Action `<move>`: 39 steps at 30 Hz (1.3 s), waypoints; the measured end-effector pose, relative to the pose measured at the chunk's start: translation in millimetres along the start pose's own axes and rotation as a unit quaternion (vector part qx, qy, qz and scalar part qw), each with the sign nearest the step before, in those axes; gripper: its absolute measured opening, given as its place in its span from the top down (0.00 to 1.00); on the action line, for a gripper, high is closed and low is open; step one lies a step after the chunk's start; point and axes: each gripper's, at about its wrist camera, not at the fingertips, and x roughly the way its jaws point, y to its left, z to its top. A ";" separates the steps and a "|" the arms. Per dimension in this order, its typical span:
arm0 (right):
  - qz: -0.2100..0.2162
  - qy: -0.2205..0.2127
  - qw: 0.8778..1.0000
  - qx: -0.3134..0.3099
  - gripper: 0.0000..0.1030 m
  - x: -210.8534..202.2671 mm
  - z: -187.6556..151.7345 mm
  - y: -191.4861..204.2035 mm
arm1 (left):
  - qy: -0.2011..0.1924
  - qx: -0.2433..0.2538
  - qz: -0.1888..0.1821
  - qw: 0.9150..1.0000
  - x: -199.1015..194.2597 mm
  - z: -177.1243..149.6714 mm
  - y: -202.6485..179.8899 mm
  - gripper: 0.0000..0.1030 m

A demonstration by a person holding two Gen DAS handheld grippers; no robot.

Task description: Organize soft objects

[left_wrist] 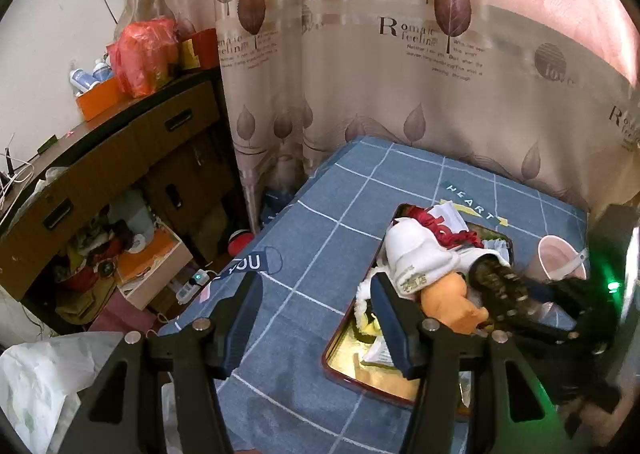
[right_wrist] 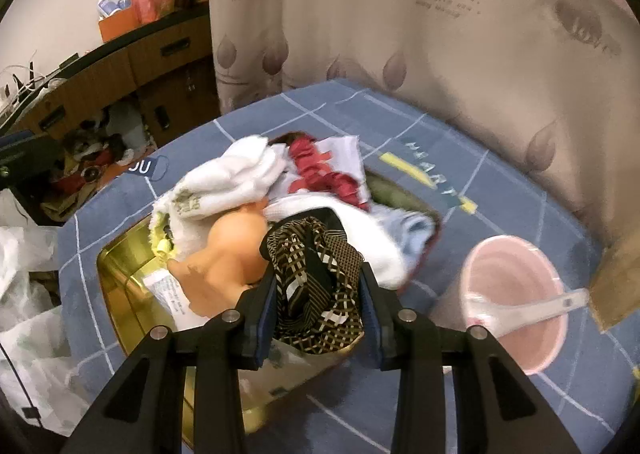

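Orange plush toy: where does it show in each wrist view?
Left wrist: orange plush toy sits right of centre, under the white towel, in the gold tray.
Right wrist: it sits left of centre, beside the patterned cloth.
Shared landmark: pink bowl.

Both views are dim and warm-toned, with strong fisheye bending and black corners at the edges. Daylight glows pink through the curtain [left_wrist: 460,66] at upper right, and a green lamp [left_wrist: 613,286] flares at the left view's right edge. The left view is fairly sharp, while the right view is smeared by motion blur, most on the curtain and bowl [right_wrist: 516,294].
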 end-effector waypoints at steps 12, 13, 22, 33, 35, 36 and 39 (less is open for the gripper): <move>0.008 -0.004 0.999 0.036 0.49 -6.5 -3.5 -2.3 | 0.002 0.015 -0.010 1.000 -0.3 -3.9 -14.3 0.44; 0.004 -0.007 0.999 0.035 0.45 -8.8 -4.0 -1.5 | 0.003 0.017 -0.011 1.000 0.5 -4.6 -16.2 0.44; -0.005 -0.020 0.999 0.036 0.21 -22.7 -2.5 -2.4 | 0.006 0.030 -0.020 0.999 2.1 -8.8 -28.1 0.44; -0.022 -0.027 0.997 0.068 0.07 -60.7 -12.0 -2.7 | 0.010 0.040 -0.027 0.999 4.0 -12.3 -38.0 0.44; -0.033 -0.026 0.996 0.079 0.04 -68.9 -17.9 -2.3 | 0.010 0.042 -0.029 0.999 4.3 -13.3 -40.7 0.44; -0.036 -0.028 0.995 0.086 0.03 -73.3 -21.6 -2.9 | 0.011 0.044 -0.030 0.999 4.6 -14.0 -41.5 0.44; -0.048 -0.038 0.992 0.111 0.02 -88.8 -34.8 -3.7 | 0.015 0.050 -0.033 0.998 6.6 -16.5 -46.4 0.44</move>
